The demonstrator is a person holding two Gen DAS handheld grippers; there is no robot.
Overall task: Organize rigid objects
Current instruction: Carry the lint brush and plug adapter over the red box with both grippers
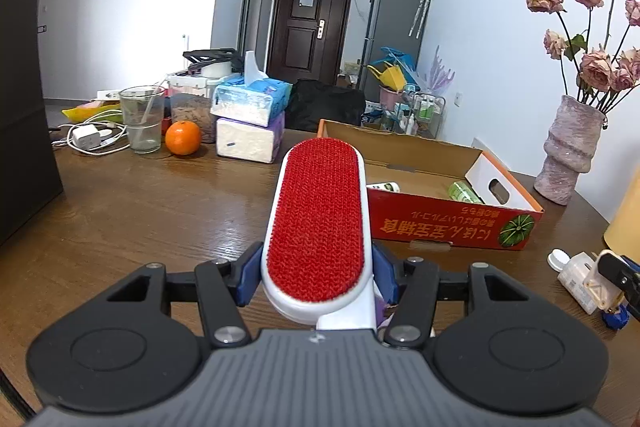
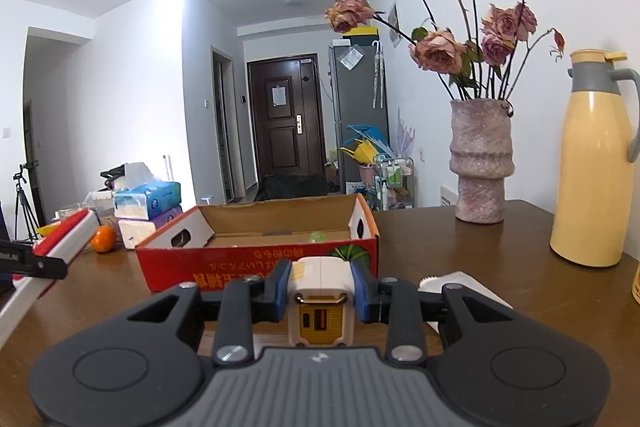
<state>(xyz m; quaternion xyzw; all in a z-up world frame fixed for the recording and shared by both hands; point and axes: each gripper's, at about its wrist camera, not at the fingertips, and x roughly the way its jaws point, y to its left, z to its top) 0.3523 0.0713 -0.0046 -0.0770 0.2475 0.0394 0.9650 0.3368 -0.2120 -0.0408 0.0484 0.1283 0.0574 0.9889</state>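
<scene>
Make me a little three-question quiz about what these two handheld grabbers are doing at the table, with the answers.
1. True or false: the left gripper is clamped on a red-faced lint brush.
2. What does the right gripper hold? A) an orange B) a white and gold charger C) a glass
3. Which open container on the table already has a green bottle lying in it?

Key
1. True: its blue pads press on the brush's white sides.
2. B: the charger sits between the closed pads; the orange and the glass stand far off on the table.
3. The red cardboard box.
</scene>
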